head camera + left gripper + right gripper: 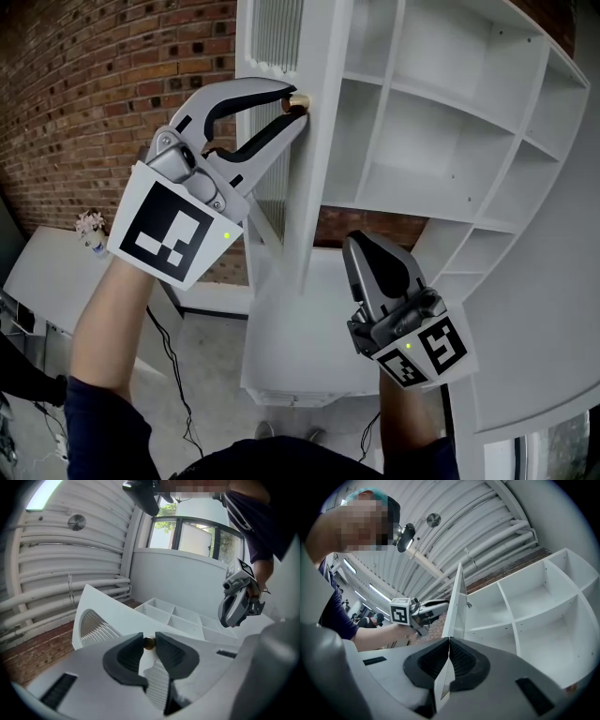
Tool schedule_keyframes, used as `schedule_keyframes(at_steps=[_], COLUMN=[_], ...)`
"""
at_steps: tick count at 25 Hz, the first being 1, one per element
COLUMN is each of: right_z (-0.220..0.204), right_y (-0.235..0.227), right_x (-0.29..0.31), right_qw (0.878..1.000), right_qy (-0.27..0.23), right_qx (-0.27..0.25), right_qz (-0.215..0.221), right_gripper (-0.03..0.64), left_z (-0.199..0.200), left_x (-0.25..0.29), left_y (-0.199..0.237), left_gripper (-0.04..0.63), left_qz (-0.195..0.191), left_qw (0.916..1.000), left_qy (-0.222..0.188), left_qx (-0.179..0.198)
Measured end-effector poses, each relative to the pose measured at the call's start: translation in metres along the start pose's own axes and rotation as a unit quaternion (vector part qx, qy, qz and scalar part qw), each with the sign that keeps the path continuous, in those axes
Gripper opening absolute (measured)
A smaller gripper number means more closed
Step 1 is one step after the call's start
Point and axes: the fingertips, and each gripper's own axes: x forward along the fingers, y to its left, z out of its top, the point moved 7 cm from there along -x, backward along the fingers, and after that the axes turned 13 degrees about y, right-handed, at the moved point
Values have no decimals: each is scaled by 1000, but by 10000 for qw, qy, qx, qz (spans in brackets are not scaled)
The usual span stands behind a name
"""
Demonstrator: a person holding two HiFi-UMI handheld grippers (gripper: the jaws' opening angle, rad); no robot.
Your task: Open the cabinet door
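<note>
The white cabinet door (314, 141) stands swung out, seen edge-on in the head view, with a slatted panel (277, 33) in its face. A small brass knob (298, 101) sits near its edge. My left gripper (292, 105) is shut on that knob, one pad on each side of it (149, 643). My right gripper (361, 246) hangs lower and to the right, in front of the cabinet, shut with nothing between its pads (449, 641). From the right gripper view the door edge (454, 602) rises straight ahead, with the left gripper (440, 604) beyond it.
The cabinet's white shelf compartments (441, 141) lie open to the right of the door. A brick wall (94, 94) runs behind on the left. A white table (47, 272) with a small flower (91, 225) stands at the lower left, with cables (173, 375) on the floor.
</note>
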Motion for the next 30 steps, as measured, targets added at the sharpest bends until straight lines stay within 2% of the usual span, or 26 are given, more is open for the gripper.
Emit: schedule_keyframes(at_steps=[10, 16, 20, 30], right_z=[2, -5, -10, -10], right_y=[42, 35, 34, 60], right_x=[35, 40, 45, 65], right_qw=[9998, 9993, 9987, 9977], right_qy=[54, 44, 49, 101], right_qx=[14, 35, 61, 50], right_qz=[193, 379, 503, 676], right_gripper=[26, 26, 26, 26], left_z=[-29, -32, -40, -62], left_x=[-57, -57, -62, -95], left_y=[26, 24, 26, 42], left_gripper=[85, 87, 89, 83], left_qz=[166, 288, 374, 702], left_qw=[9998, 9995, 9990, 9966], left_qy=[19, 136, 177, 293], left_qx=[-49, -30, -178, -316])
